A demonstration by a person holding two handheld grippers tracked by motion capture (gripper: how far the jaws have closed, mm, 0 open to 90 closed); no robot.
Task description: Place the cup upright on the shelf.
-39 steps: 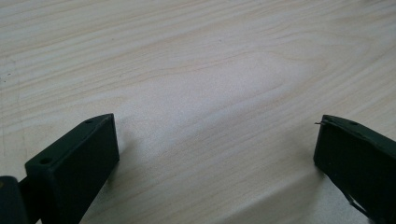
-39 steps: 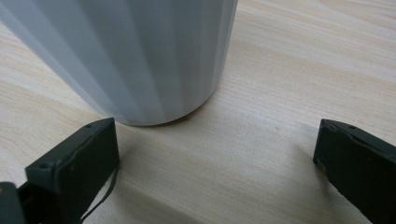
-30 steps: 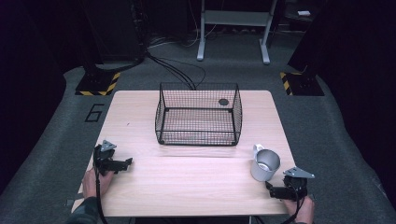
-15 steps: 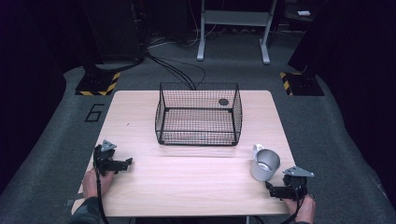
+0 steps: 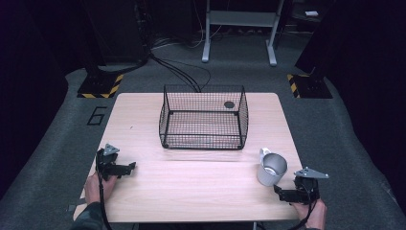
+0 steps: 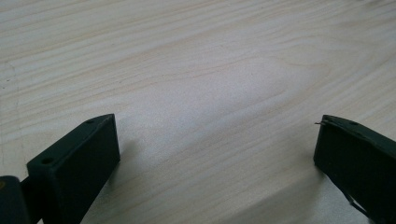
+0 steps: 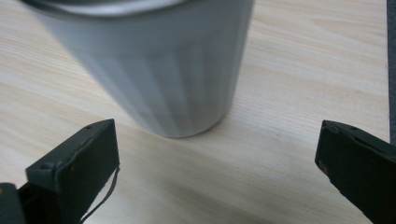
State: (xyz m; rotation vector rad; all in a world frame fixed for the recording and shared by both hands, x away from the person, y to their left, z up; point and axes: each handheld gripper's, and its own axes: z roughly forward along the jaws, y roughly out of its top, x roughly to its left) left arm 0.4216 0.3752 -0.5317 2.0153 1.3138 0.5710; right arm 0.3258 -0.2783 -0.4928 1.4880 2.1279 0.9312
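Note:
A grey metal cup with a white handle stands upright on the wooden table at the right front. My right gripper lies just in front of it, jaws wide open. In the right gripper view the cup rises close ahead, beyond the open fingertips, not between them. A black wire basket stands at the middle back of the table. My left gripper rests at the left front, open, with bare wood between its jaws.
A small dark round object shows at the basket's back right. Beyond the table lie black cables, a white metal stand and yellow-and-black striped bases. A "6" is marked on the floor at the left.

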